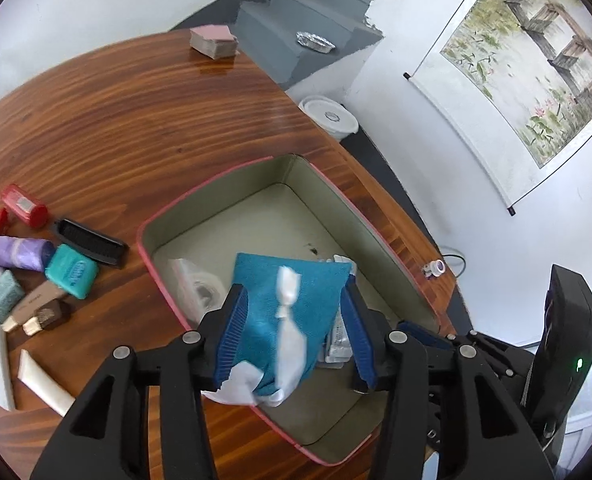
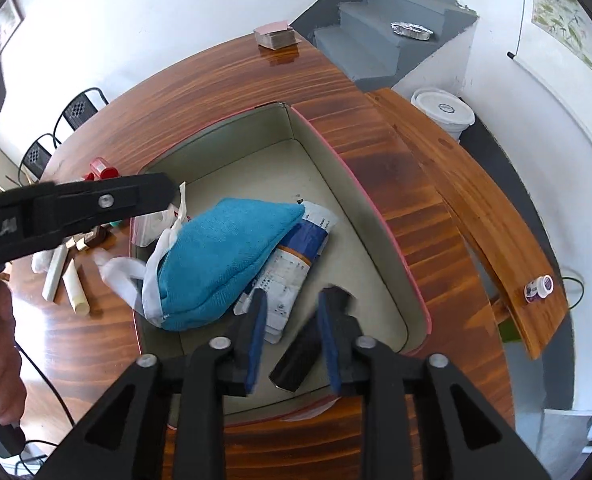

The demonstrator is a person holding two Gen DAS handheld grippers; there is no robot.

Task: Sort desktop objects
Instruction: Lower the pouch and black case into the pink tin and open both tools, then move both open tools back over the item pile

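A pink-rimmed storage box (image 1: 164, 216) (image 2: 376, 216) stands on the wooden table. A teal cloth pouch (image 1: 292, 304) (image 2: 224, 256) with white straps sits between the wide-apart fingers of my left gripper (image 1: 296, 312), over the box; in the right wrist view it looks to rest on a blue-and-white packet (image 2: 296, 264) in the box. My right gripper (image 2: 292, 320) is open and empty above the box's near end, beside a black object (image 2: 296, 364) in the box. A clear bag (image 1: 196, 284) lies in the box too.
Loose toiletries lie left of the box: a teal soap box (image 1: 71, 271), black brush (image 1: 92, 242), purple roll (image 1: 18, 253), red bottle (image 1: 24, 205), white tubes (image 1: 44, 382). A stack of cards (image 1: 213, 42) sits at the far edge. A small jar (image 2: 538, 289) stands on a shelf.
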